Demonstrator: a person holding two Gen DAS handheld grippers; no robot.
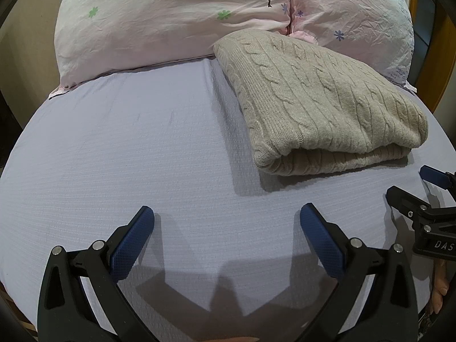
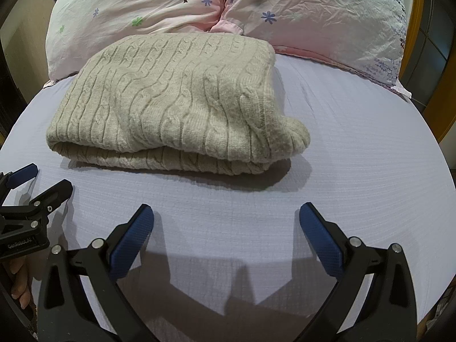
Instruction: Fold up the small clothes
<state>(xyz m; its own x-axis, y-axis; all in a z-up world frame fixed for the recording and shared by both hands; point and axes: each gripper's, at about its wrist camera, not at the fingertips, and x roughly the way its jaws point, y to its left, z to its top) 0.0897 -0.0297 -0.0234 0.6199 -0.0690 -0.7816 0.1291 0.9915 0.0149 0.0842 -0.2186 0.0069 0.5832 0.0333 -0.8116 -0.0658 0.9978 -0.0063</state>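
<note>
A beige cable-knit sweater (image 1: pixel 322 99) lies folded in a thick rectangle on the lavender bed sheet (image 1: pixel 128 156), its far edge against the pillows. It also shows in the right wrist view (image 2: pixel 176 102), straight ahead of my right gripper. My left gripper (image 1: pixel 226 216) is open and empty over bare sheet, left of and nearer than the sweater. My right gripper (image 2: pixel 226 215) is open and empty just in front of the sweater's folded edge. Each gripper shows at the edge of the other's view: the right one (image 1: pixel 413 188), the left one (image 2: pixel 42 179).
Two pink floral pillows (image 1: pixel 171 20) (image 2: pixel 313 14) lie across the head of the bed behind the sweater. A wooden bed frame (image 2: pixel 444 108) runs along the right side. A hand (image 2: pixel 20 282) holds the left gripper's handle.
</note>
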